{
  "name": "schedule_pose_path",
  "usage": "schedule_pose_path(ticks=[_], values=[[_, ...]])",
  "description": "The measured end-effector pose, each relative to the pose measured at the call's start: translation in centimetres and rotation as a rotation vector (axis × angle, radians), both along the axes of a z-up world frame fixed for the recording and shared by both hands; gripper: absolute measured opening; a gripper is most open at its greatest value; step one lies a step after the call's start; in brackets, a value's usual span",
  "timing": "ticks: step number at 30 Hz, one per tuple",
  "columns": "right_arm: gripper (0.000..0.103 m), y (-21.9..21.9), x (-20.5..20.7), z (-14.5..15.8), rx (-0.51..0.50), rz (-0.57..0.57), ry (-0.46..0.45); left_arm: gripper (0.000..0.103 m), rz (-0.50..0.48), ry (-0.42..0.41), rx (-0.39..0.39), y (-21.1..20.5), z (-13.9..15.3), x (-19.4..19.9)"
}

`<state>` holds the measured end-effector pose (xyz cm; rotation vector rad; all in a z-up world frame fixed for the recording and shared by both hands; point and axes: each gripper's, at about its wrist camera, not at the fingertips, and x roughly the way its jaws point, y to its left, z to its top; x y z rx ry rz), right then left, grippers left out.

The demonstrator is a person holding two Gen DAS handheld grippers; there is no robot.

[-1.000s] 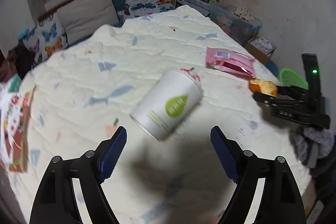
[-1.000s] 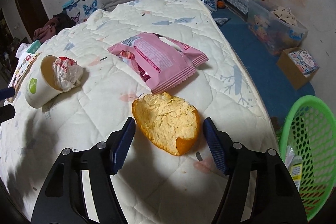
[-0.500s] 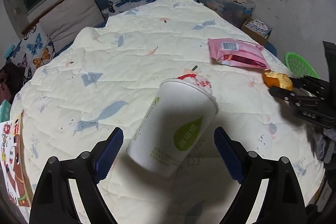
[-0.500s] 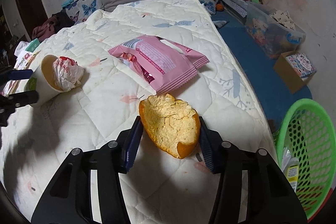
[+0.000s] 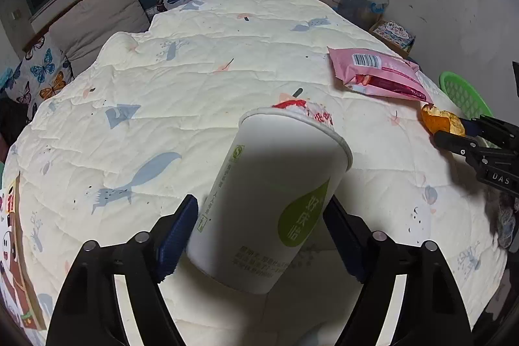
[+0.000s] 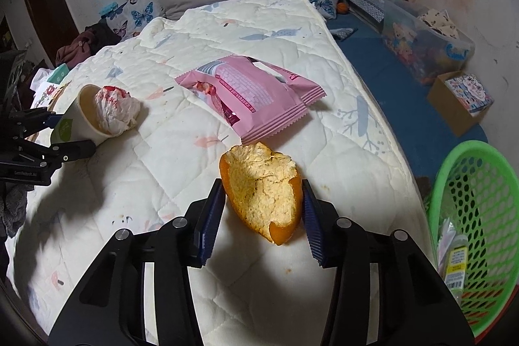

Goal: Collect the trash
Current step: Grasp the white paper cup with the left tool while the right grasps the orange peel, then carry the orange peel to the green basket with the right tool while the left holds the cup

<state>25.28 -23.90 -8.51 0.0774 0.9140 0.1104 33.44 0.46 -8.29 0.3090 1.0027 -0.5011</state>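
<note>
Two grippers work a quilted bed (image 6: pixel 181 171): left gripper (image 5: pixel 259 235) clamps a tissue-stuffed paper cup (image 5: pixel 269 200) (lying sideways); right gripper (image 6: pixel 262 216) pinches orange peel (image 6: pixel 262 190).

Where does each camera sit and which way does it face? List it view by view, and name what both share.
Left wrist: rides the left hand-held gripper, looking along its fingers at the paper cup lying on the quilt; the right hand-held gripper shows at the right edge.
Right wrist: rides the right hand-held gripper, facing the orange peel; the left one shows at the left edge.
Shared: cup, peel, pink wrapper, green basket.
</note>
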Motion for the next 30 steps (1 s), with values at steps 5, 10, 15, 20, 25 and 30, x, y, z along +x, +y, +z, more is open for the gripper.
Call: schedule_pose_path(ticks=[5,10,15,20,25,30], values=[[0.047,-0.3,-0.3,0.3,0.022,0.021,0.022,0.061,-0.006,-0.008,0.028,0.0,0.2,-0.7],[0.046,-0.3,-0.9,0.7,0.029,0.054,0.050,0.059,-0.004,-0.017,0.024,0.1,0.5,-1.4],[0.046,-0.5,-1.2,0.7,0.042,0.083,0.095,0.058,-0.004,-0.030,0.016,0.4,1.1,-2.4],[0.046,-0.5,-1.7,0.8,0.035,0.110,0.128,0.058,0.008,-0.042,-0.004,0.9,2.1,-3.2],[0.046,-0.3,-2.2,1.2,-0.011,0.130,0.140,0.057,0.015,-0.052,-0.005,1.4,2.5,-4.2],[0.046,-0.4,-3.4,1.4,-0.023,0.161,0.151,0.057,0.024,-0.063,-0.014,1.9,3.1,-4.8]])
